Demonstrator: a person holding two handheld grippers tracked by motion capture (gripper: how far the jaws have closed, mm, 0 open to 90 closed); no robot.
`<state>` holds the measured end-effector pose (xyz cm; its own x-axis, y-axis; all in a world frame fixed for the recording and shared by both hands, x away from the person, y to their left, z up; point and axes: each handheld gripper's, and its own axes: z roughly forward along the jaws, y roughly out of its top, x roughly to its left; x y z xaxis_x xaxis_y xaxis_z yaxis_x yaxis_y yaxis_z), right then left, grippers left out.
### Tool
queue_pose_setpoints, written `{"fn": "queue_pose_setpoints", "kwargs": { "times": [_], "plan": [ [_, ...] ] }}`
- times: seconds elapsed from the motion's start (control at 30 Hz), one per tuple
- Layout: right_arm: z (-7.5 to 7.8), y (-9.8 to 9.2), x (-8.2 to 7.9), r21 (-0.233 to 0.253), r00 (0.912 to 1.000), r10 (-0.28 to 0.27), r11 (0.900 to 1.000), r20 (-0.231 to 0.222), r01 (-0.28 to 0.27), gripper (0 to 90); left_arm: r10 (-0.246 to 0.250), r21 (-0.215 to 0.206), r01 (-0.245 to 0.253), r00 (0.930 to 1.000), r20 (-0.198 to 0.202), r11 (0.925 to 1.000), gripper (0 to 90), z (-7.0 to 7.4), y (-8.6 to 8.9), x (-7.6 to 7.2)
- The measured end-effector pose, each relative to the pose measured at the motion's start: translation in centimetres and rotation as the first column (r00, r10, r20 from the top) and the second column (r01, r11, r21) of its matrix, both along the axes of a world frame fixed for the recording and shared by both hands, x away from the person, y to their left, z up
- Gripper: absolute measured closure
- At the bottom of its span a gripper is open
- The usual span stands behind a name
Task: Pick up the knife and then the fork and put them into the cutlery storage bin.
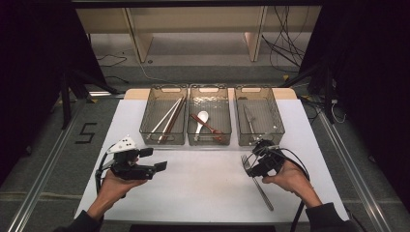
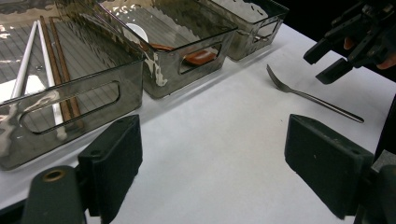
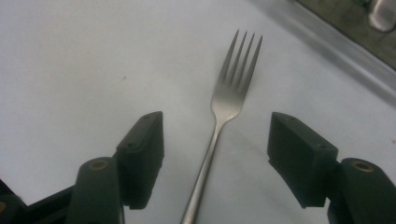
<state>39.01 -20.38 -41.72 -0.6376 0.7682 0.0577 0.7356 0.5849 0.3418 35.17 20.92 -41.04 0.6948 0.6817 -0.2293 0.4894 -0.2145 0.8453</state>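
Fork [image 3: 232, 95] lies flat on white table [image 1: 203, 183], in front of the right-hand bin [image 1: 278, 126]. Right tongs [image 3: 215, 156] hover directly over it, wide open, nothing gripped; the handle runs between the two pads without touching either, tines pointing away beyond them. Left tongs [image 2: 212, 163] also wide open and empty, well apart from the fork, over bare table near the chopstick bin [image 2: 70, 100].
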Motion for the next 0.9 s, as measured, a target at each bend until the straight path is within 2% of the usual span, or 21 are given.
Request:
{"fn": "queue_pose_setpoints", "kwargs": {
  "times": [0.3, 0.43, 0.8, 0.9],
  "plan": [
    [-1.4, -0.1, -0.5, -0.061, 0.9982, 0.017, 0.998, -0.058, -0.02, 54.0, -0.002, 0.0, 0.002, 1.0, -0.001, 1.0, 18.5, 0.0, 0.0, 0.0],
    [-1.9, 0.0, -0.5, -0.082, 0.9961, 0.027, 0.996, -0.084, -0.033, 58.1, -0.002, 0.002, 0.002, 1.0, -0.001, 1.0, 18.5, 0.0, -0.1, 0.0],
    [-3.3, 0.2, -0.4, -0.125, 0.993, 0.041, 0.991, -0.111, -0.055, 69.6, -0.006, 0.005, 0.006, 1.0, -0.001, 1.0, 18.5, 0.0, -0.1, 0.0],
    [-3.6, 0.5, -0.2, -0.132, 0.991, 0.061, 0.988, -0.12, -0.076, 72.1, -0.005, 0.007, 0.005, 1.0, -0.001, 1.0, 18.5, -0.1, -0.1, 0.0]
  ]
}}
